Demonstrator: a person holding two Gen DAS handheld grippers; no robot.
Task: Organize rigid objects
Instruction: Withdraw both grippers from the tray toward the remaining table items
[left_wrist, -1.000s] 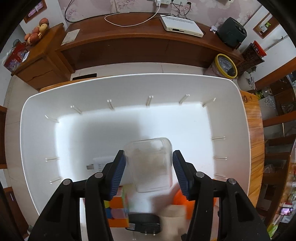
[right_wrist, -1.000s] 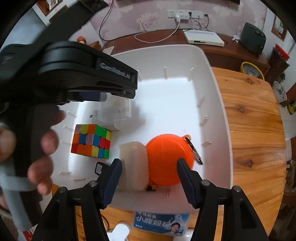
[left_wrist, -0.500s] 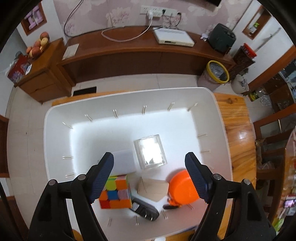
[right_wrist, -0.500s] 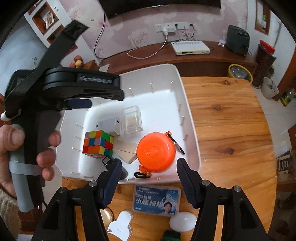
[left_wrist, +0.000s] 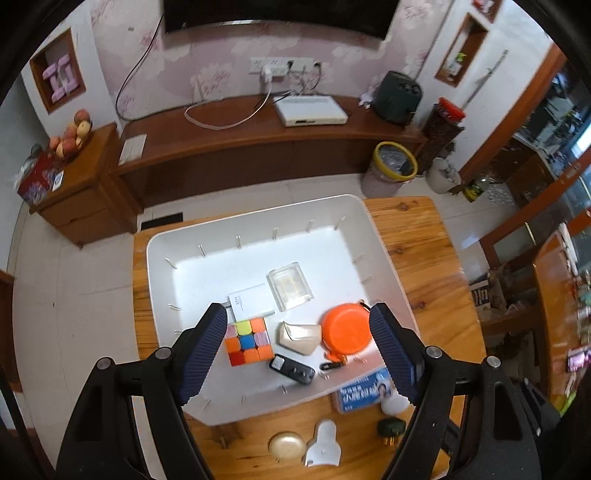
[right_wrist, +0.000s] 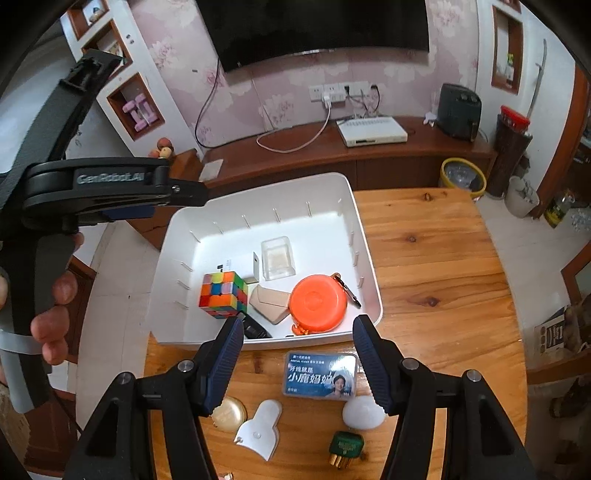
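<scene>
The white bin (left_wrist: 159, 258) (right_wrist: 365, 258) on the wooden table holds a clear plastic box (left_wrist: 290, 286) (right_wrist: 277, 258), a colour cube (left_wrist: 246, 341) (right_wrist: 221, 293), an orange round case (left_wrist: 346, 328) (right_wrist: 318, 301), a beige piece (left_wrist: 299, 334), a white box (left_wrist: 251, 300) and a black device (left_wrist: 291, 369). High above the bin's near half, my left gripper (left_wrist: 298, 312) is open and empty. My right gripper (right_wrist: 297, 322) is open and empty too, above the bin's front rim.
On the table in front of the bin lie a blue-labelled floss box (right_wrist: 320, 376), a white egg-shaped thing (right_wrist: 364, 412), a gold round tin (right_wrist: 229, 413), a white scraper (right_wrist: 258, 430) and a green plug (right_wrist: 345, 448). A person's hand (right_wrist: 55, 295) holds the left gripper's handle.
The left gripper let go of the clear box, which now stands in the bin, and its jaws spread wide. Both grippers rose and drew back, bringing the table's front items into view.
</scene>
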